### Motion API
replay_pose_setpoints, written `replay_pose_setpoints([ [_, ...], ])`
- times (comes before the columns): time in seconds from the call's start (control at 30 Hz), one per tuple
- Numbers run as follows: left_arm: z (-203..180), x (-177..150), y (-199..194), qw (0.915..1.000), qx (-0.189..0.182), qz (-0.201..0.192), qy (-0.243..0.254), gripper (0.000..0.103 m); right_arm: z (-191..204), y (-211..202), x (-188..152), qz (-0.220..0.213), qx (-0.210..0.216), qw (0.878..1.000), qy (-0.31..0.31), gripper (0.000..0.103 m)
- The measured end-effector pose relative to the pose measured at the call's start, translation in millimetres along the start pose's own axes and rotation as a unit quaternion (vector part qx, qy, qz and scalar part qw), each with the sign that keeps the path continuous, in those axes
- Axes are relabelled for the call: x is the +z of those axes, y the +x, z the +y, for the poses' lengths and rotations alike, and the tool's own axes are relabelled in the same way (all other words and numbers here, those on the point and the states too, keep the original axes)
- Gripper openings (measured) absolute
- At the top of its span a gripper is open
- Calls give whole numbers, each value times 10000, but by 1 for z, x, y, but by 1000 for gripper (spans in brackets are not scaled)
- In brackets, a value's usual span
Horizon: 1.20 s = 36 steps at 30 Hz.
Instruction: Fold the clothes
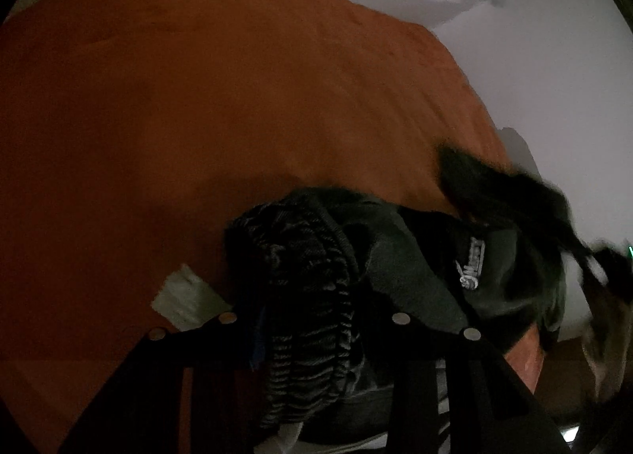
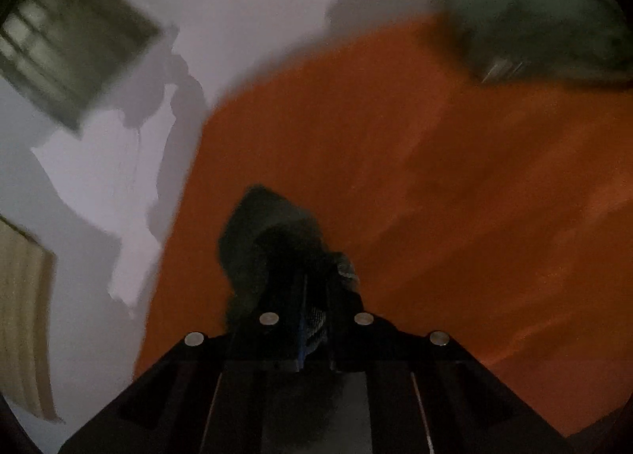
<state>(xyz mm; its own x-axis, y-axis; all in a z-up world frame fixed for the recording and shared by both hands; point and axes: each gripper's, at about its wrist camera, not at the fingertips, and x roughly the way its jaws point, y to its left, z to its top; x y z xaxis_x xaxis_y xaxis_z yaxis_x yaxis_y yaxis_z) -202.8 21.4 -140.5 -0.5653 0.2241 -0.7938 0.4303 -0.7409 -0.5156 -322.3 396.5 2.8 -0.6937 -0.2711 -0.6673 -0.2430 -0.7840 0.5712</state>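
Observation:
A dark garment (image 1: 415, 256) with a small white logo lies bunched at the near edge of an orange bedspread (image 1: 198, 98). My left gripper (image 1: 316, 319) is shut on its ribbed, gathered band (image 1: 304, 276), which fills the gap between the fingers. A pale label (image 1: 186, 296) sticks out at the left. In the right wrist view my right gripper (image 2: 316, 319) is shut on a fold of the dark garment (image 2: 269, 240), held over the bedspread (image 2: 435, 197). A blurred dark mass (image 2: 534, 31) at the top right may be more of the cloth.
The orange bedspread covers most of both views. Behind it is a white wall (image 1: 534, 78) with patchy paint. A dark framed window (image 2: 67, 46) and a beige curtain (image 2: 23, 315) sit at the left of the right wrist view, which is motion-blurred.

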Motion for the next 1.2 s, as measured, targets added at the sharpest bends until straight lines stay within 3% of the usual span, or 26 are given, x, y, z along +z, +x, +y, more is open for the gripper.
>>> replay_pose_setpoints([
  [0.1, -15, 9, 7, 9997, -170, 176, 56, 41, -57, -84, 12, -564, -110, 9977, 367, 6],
  [0.17, -24, 12, 14, 9988, -287, 368, 117, 42, -99, -112, 8, -548, -491, 9964, 414, 8],
  [0.23, -38, 12, 22, 9980, -181, 512, 334, 43, -138, -109, 2, 58, -800, 9960, 389, 14],
  [0.27, -42, 12, 24, 9976, -98, 542, 430, 43, -159, -99, -1, 567, -867, 9935, 472, 16],
  [0.3, -46, 12, 26, 9971, -30, 565, 515, 43, -181, -92, -6, 987, -796, 9901, 604, 17],
  [0.33, -49, 12, 28, 9965, 37, 589, 599, 43, -201, -91, -11, 1140, -666, 9888, 697, 17],
  [0.43, -51, 17, 29, 9952, -3, 725, 653, 43, -236, -111, -9, 888, -915, 9907, 480, 18],
  [0.5, -49, 23, 33, 9942, -98, 933, 531, 43, -256, -129, -1, 544, -937, 9930, 477, 40],
  [0.53, -47, 25, 34, 9937, -138, 1007, 479, 43, -264, -134, 1, 392, -936, 9933, 554, 65],
  [0.57, -44, 26, 35, 9932, -175, 1071, 431, 43, -272, -140, 3, 241, -934, 9933, 631, 71],
  [0.67, -42, 25, 35, 9918, -248, 1195, 379, 43, -280, -119, -1, 451, -742, 9937, 707, 71],
  [0.77, -39, 24, 28, 9916, -257, 1208, 384, 43, -248, -93, -18, 668, -512, 9963, 172, 71],
  [0.83, -38, 23, 21, 9923, -215, 1166, 356, 43, -218, -66, -26, 853, -670, 9929, -484, 71],
  [0.9, -33, 26, 16, 9934, -144, 1119, 220, 43, -211, -31, -40, 1473, -1254, 9787, -686, 71],
  [0.93, -34, 27, 19, 9936, -106, 1112, 157, 43, -209, -13, -48, 1813, -1574, 9679, -747, 69],
  [0.97, -36, 29, 23, 9937, -73, 1114, 106, 43, -213, -6, -56, 1982, -1419, 9687, -458, 37],
  [1.0, -38, 30, 26, 9940, 18, 1086, 102, 43, -220, -2, -65, 2082, -1079, 9721, -33, 14],
  [1.03, -42, 33, 30, 9943, 123, 1051, 110, 43, -220, -13, -64, 1874, -886, 9782, 122, 4],
  [1.1, -51, 35, 36, 9949, 361, 925, 202, 40, -209, -50, -52, 1116, -582, 9920, 70, 3],
  [1.13, -56, 32, 37, 9950, 494, 807, 326, 33, -194, -76, -44, 753, -376, 9963, -142, 3],
  [1.2, -66, 24, 38, 9939, 743, 535, 610, 30, -158, -125, -30, 184, 45, 9982, -561, 3],
])
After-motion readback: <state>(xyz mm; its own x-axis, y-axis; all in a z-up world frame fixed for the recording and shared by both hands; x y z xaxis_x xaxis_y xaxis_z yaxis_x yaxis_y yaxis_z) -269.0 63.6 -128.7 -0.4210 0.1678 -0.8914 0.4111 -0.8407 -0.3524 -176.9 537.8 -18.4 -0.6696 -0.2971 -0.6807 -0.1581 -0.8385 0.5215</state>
